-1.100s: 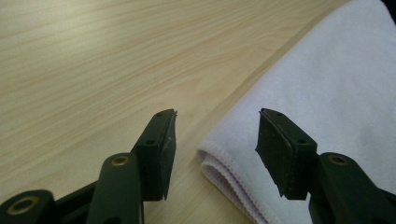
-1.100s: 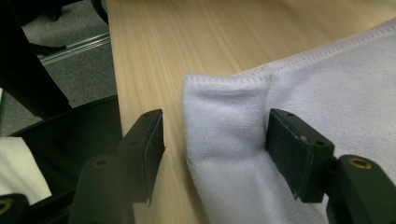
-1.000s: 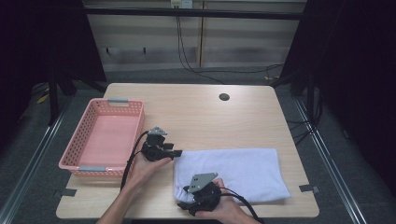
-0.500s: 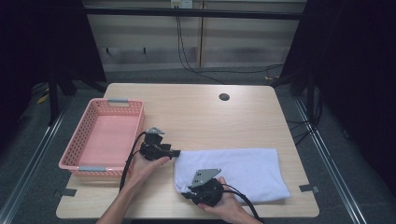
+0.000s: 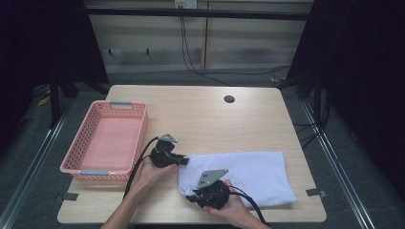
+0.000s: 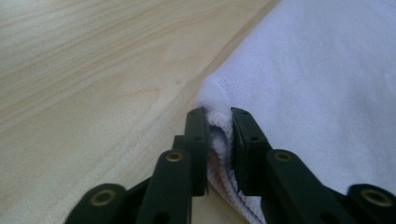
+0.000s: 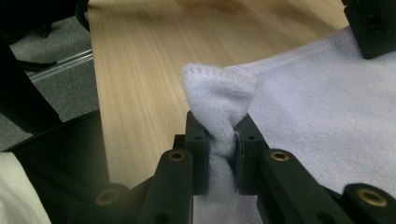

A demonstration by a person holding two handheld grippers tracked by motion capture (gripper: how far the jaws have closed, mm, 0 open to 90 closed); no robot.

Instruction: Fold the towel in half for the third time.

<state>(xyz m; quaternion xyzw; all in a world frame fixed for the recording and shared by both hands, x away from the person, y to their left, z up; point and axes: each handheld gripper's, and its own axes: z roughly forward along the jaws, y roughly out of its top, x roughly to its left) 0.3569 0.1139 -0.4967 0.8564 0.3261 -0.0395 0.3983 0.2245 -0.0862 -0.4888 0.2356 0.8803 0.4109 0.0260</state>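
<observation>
Basket (image 5: 106,143) at table (image 5: 215,119) left edge; towel (image 5: 248,174) along near edge, right of basket.

The folded white terry-cloth towel (image 5: 248,174) looks soft and nappy, with a stitched hem. The pale wooden table (image 5: 210,119) is smooth and matt — fine straight grain. The pink perforated plastic basket (image 5: 83,152) shines faintly.

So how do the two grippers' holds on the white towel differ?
The left gripper pinches the folded corner of the white towel farther from the person, its layers flat between the jaws. The right gripper grips the nearer corner, bunched into an upright tuft above its jaws. In the high view the left sits on bare table; the right overlaps the towel. Both have just closed on cloth.
</observation>
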